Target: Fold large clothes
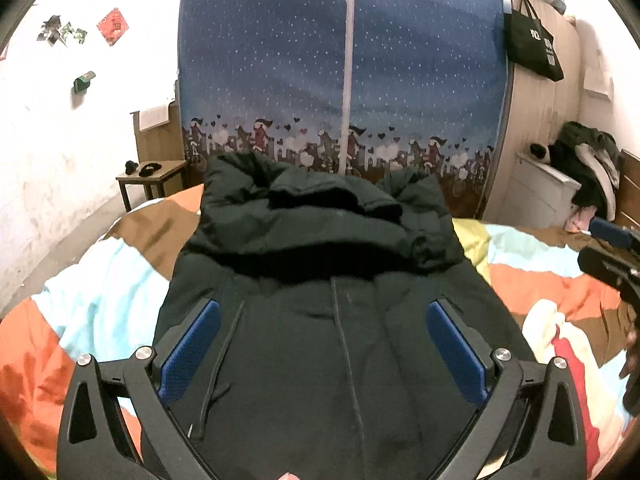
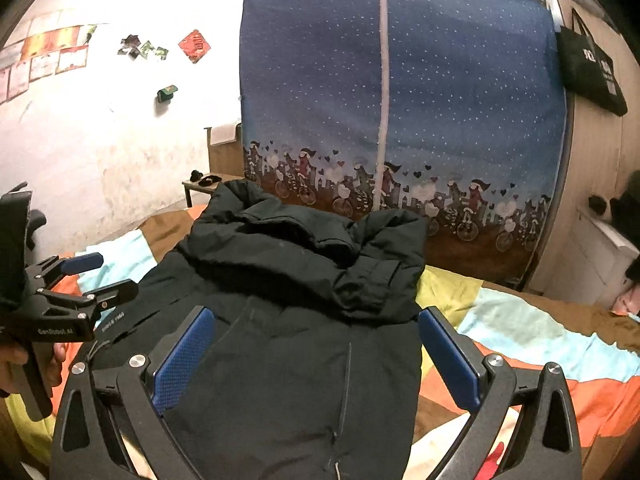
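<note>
a black padded jacket (image 1: 320, 320) was seen lying on a bed, spread over a patchwork quilt (image 1: 100, 292) of orange, pale blue, brown and yellow patches. the jacket was laid lengthwise, its hood (image 1: 320, 208) bunched up at the far end, toward a blue fabric wardrobe (image 1: 344, 60) printed with white dots and a row of cyclists along the bottom. a centre zip line and a drawstring were noted running down the front of the jacket.

the left gripper (image 1: 322, 332) was held over the lower body of the jacket, fingers spread wide, blue pads facing each other, nothing caught between them. contact with the cloth could not be made out. in the right wrist view the same gripper (image 2: 98, 276) was seen from the side at the left edge, apart from the cloth, with a hand (image 2: 24, 364) wrapped round its handle.

the right gripper (image 2: 316, 344) was likewise held wide apart over the jacket's right half, with nothing held. part of it (image 1: 612, 248) showed at the right edge of the left wrist view.

a small wooden tabletop (image 1: 154, 174) with dark items on it was noted by the white wall, and a black tote bag (image 1: 534, 36) was seen hung beside the wardrobe. a heap of clothes (image 1: 588, 164) was seen at far right.
</note>
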Demonstrator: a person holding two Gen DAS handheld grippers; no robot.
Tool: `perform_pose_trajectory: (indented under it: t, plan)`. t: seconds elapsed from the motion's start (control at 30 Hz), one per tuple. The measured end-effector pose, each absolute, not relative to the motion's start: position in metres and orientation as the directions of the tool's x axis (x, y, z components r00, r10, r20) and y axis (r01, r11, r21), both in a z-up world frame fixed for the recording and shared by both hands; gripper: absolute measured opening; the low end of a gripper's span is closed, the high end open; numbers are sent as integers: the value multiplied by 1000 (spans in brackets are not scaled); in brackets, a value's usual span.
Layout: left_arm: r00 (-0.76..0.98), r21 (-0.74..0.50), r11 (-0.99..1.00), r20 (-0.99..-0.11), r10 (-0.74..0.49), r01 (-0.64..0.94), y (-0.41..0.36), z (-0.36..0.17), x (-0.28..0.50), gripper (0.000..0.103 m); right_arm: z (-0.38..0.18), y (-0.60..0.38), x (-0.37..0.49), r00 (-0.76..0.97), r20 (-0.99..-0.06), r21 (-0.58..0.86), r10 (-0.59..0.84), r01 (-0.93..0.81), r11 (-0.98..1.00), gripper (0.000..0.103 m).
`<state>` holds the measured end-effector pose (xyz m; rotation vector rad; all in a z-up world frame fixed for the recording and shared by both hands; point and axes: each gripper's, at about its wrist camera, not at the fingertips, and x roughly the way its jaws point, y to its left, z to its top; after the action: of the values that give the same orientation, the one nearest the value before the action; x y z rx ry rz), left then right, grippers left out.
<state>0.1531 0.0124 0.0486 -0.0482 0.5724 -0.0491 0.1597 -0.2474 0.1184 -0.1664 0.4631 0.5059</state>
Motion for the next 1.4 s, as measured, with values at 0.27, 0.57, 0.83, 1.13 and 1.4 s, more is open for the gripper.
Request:
perform_pose_trajectory:
  t: [0.27, 0.57, 0.83, 1.13, 1.4]
  plan:
    - [821, 4, 997, -568, -64, 80, 16, 28, 126, 101, 90, -246, 153, 723, -545, -6, 424, -509, 861, 103]
    - [788, 16, 993, -610, -80, 113, 18, -3, 97, 101, 52, -246, 137, 650, -649, -30, 396, -542, 840, 103]
    - [719, 39, 989, -691, -76, 141, 14, -31, 90, 101, 24, -237, 126, 571, -725, -14, 385, -570, 821, 103]
    - [669, 53, 987, -741, -63, 151, 16, -49, 88, 101, -7, -235, 125, 478, -804, 13, 355, -581, 814, 103]
    - [608, 83, 981, -793, -41, 175, 20, -70, 89, 101, -30, -239, 130, 405, -859, 36, 314, -563, 826, 103]
